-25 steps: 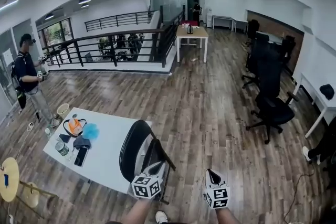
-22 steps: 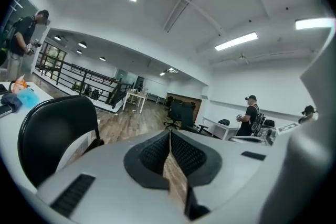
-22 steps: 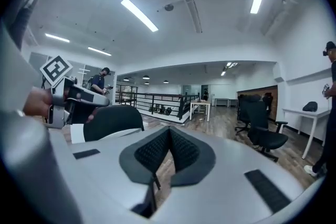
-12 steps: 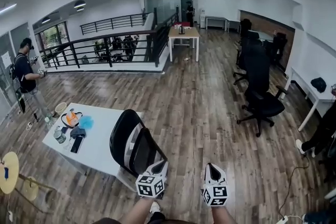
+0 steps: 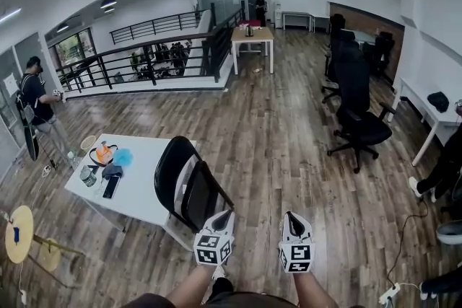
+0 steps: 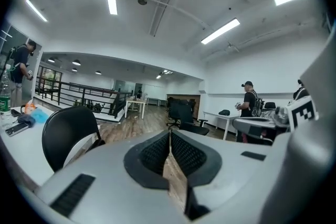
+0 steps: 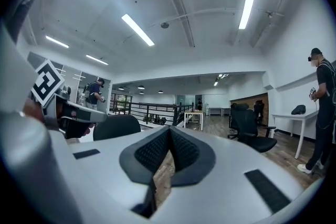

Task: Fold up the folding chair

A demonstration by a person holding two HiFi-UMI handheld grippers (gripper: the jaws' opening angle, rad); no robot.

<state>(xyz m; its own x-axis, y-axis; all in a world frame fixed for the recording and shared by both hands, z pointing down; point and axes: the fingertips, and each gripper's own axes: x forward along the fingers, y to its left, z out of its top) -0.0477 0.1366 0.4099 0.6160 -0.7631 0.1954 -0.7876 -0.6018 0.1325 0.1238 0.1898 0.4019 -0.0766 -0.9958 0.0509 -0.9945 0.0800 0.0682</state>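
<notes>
Just ahead of the left gripper (image 5: 224, 217), the black folding chair (image 5: 186, 182) stands unfolded on the wooden floor (image 5: 289, 148), its back against the near edge of the white worktop (image 5: 144, 187). Both the left gripper and the right gripper (image 5: 289, 218) are held side by side, low in the head view, neither touching the chair. Each has its fingers pressed together with nothing between them; a black office chair (image 5: 358, 119) stands well apart at right.
</notes>
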